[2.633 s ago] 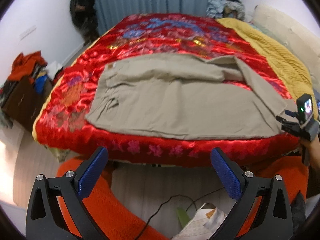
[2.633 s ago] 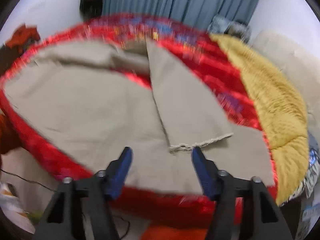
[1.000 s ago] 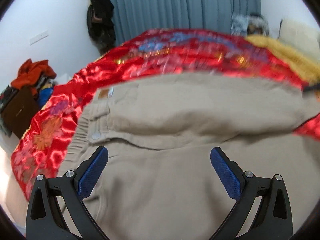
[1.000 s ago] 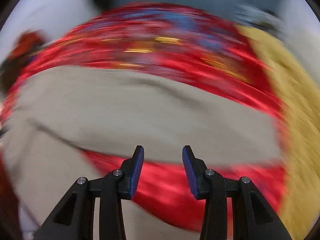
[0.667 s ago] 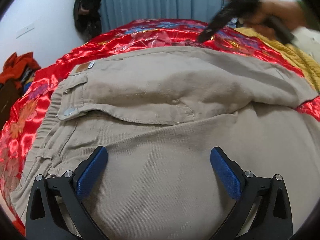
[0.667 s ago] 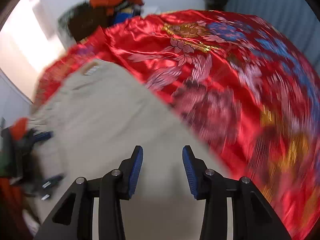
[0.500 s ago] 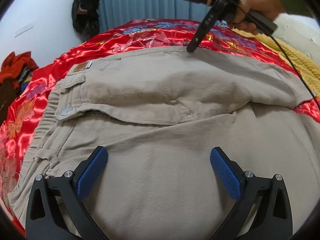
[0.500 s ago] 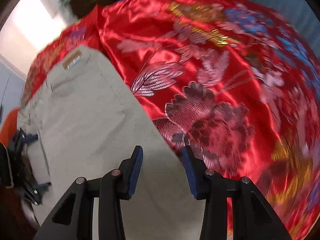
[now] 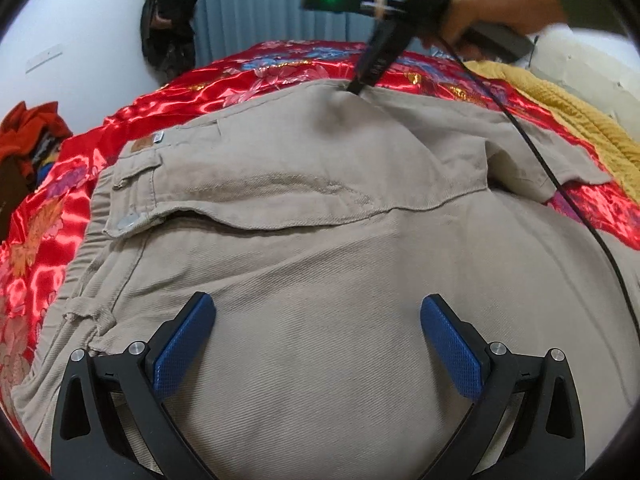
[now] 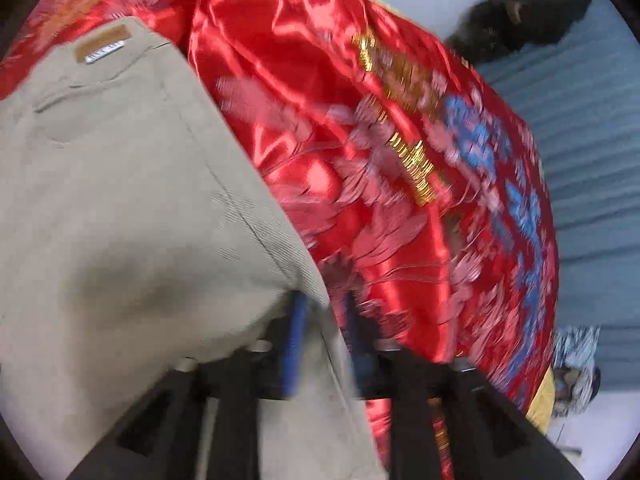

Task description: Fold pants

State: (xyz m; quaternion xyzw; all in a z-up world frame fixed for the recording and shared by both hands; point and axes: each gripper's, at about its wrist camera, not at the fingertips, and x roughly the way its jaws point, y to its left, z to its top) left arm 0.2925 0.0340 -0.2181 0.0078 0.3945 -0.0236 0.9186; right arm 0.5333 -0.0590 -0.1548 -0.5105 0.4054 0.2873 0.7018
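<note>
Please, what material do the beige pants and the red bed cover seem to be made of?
Pants: probably cotton twill, matte; fine diagonal ribs show in the weave, and the seams are stitched like jeans.
Bed cover: looks like satin or silk brocade; it is very glossy with bright highlights, and it has woven flower patterns with gold parts.

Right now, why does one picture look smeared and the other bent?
Right wrist view: motion blur smears the right gripper and pants. Left wrist view: sharp, but the fisheye bulges the pants; glare streaks the red satin cover.
</note>
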